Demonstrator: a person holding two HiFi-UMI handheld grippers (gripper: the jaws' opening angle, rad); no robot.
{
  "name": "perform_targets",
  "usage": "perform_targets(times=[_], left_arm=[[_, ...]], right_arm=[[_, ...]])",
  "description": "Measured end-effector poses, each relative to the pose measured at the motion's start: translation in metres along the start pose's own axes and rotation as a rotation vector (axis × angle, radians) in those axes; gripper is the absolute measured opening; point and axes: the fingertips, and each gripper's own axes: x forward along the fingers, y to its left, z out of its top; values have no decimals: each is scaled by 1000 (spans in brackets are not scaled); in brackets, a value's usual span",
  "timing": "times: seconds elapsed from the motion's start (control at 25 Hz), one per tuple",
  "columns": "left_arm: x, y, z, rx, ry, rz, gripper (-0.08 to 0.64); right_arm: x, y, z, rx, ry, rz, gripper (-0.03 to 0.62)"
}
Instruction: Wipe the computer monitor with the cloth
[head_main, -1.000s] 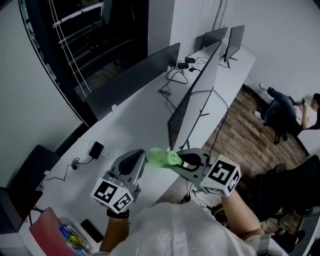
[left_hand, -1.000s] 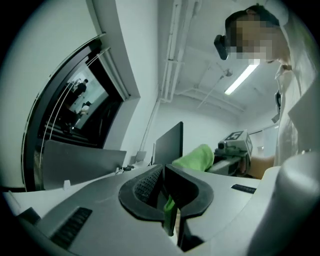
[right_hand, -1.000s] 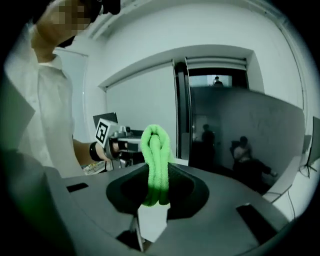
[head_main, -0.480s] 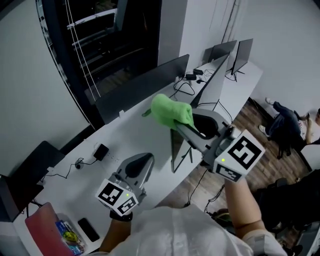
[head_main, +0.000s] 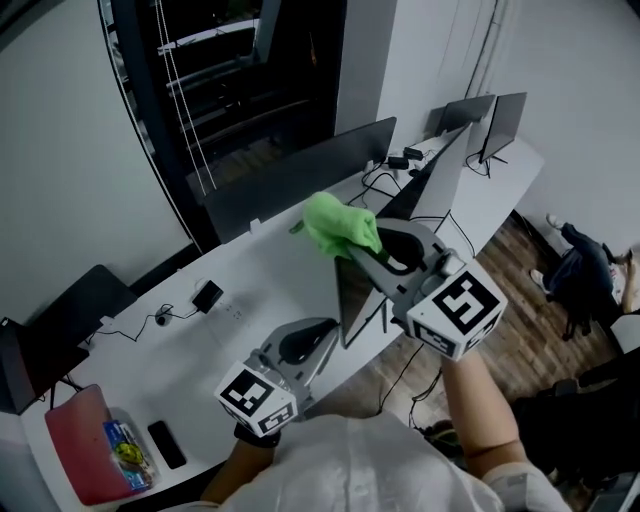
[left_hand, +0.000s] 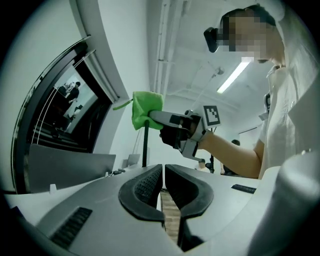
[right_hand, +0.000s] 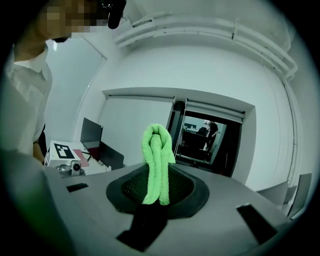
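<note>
A bright green cloth (head_main: 338, 226) is bunched in my right gripper (head_main: 356, 246), which is shut on it and held in the air over the near end of a thin dark monitor (head_main: 355, 300) seen edge-on on the white desk (head_main: 260, 270). In the right gripper view the cloth (right_hand: 157, 160) stands folded between the jaws. My left gripper (head_main: 318, 338) hangs lower, near the desk's front edge, shut with nothing in it (left_hand: 163, 186). From the left gripper view the cloth (left_hand: 146, 109) sits against the monitor's top edge (left_hand: 145, 147).
A second row of dark monitors (head_main: 300, 170) stands behind, and more monitors (head_main: 490, 115) at the far end. Cables and a small black box (head_main: 207, 296) lie on the desk, a pink tray (head_main: 85, 455) and phone (head_main: 165, 443) at near left. A seated person (head_main: 585, 265) is at right.
My right gripper has risen with the green cloth, from low beside the left gripper up to the monitor's top edge. The left gripper has stayed low and shut.
</note>
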Motion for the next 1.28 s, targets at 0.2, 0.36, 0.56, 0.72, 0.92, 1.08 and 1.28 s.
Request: perform_targets(times=[0.2,0.36,0.56,0.72,0.92,1.08,1.28], left_arm=[[18,-23,-9,13,6,52,26],[29,-45,-18,17,10,107,26],[32,-66,-27,6,3,200,26],[32,-73,-34,7,7,259,26],[39,-68,-41,-6,6,273,26],[53,-55,-42,-16,-3,251,26],[79,-37,-31,-14,-5,183,26]], right_arm=[[-3,-4,-2,-11,-32,39,69],[-7,-5,-4,-14,-46,74,69],[-9,-6,-4,-52,-59,91,69],[-9,-7,-3,-70,-79,90,69],[-6,-6,-6,-88,-96,117,69],[-5,-4,-6,-170,-90,158,69],[-4,-9,-4,-189,-82,182,69]])
